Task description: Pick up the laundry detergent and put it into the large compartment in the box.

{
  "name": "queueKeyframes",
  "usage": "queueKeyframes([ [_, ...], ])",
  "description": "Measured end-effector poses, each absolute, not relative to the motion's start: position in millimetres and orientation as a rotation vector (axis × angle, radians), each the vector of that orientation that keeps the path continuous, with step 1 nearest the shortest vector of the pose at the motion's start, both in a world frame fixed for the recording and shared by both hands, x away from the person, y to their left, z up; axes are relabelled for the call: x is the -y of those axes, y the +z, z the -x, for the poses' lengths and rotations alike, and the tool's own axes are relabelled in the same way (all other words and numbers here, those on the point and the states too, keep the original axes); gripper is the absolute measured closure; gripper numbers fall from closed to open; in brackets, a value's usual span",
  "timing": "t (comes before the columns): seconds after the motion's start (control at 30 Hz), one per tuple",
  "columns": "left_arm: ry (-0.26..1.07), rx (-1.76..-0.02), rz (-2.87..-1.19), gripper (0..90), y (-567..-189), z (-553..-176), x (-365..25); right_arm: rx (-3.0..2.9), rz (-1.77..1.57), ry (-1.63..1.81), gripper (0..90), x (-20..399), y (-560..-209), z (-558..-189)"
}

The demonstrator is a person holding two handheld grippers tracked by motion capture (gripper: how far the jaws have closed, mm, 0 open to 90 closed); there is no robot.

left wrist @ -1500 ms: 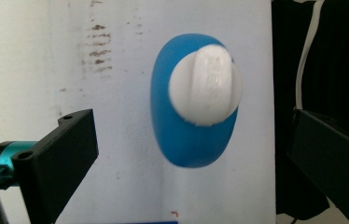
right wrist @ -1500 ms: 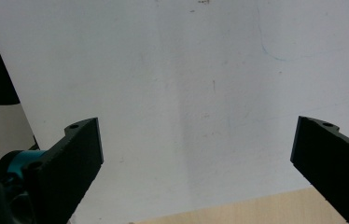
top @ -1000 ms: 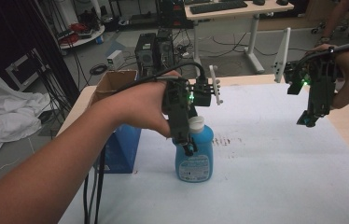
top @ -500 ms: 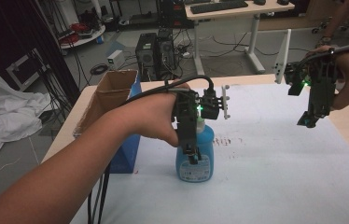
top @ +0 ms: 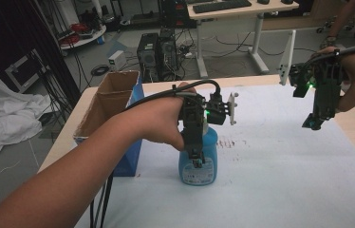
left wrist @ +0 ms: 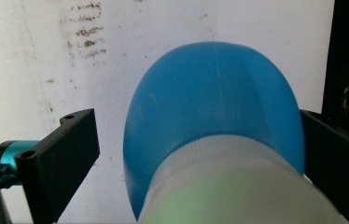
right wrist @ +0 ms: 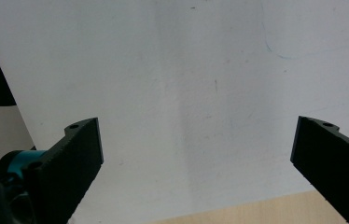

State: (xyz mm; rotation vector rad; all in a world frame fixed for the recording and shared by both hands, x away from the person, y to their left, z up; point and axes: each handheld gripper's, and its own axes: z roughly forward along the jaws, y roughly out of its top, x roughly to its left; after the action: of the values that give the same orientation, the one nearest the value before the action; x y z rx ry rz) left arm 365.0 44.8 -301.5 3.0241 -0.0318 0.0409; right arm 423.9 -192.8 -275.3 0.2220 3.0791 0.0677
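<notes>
Jaws of the left gripper were spread, unclenched, straddling the upright blue plastic bottle with a white cap, whose long axis ran straight along them; one jaw stood clear, the other just beside it. The right gripper hung released, well apart over the white table cover.

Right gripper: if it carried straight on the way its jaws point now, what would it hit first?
Most likely the white table cover. The right gripper hangs open above it with nothing between the jaws, well apart from the blue bottle. How far down the cover lies is unclear.
</notes>
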Motion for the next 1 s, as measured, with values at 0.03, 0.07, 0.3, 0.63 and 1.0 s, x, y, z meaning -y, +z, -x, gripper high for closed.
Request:
queueKeyframes([
  [0.03,0.040,0.028,-3.024,2.6,-301.2,-364.4,-44.5,-3.079,-0.220,0.070,1.3,192.7,-275.7,-424.0],
  [0.07,0.043,0.031,-3.021,2.6,-301.0,-364.3,-44.3,-3.078,-0.219,0.069,1.3,192.7,-275.8,-423.9],
  [0.3,0.047,0.046,-3.040,7.7,-301.2,-363.0,-42.3,-3.077,-0.225,0.069,1.3,193.3,-275.7,-423.3],
  [0.63,0.053,0.044,-3.056,11.6,-301.2,-363.0,-41.9,-3.076,-0.233,0.073,1.3,195.2,-276.2,-423.1],
  [1.0,0.027,0.058,-3.067,21.6,-300.5,-362.2,-41.0,-3.080,-0.232,0.072,1.3,193.5,-277.9,-424.7],
])
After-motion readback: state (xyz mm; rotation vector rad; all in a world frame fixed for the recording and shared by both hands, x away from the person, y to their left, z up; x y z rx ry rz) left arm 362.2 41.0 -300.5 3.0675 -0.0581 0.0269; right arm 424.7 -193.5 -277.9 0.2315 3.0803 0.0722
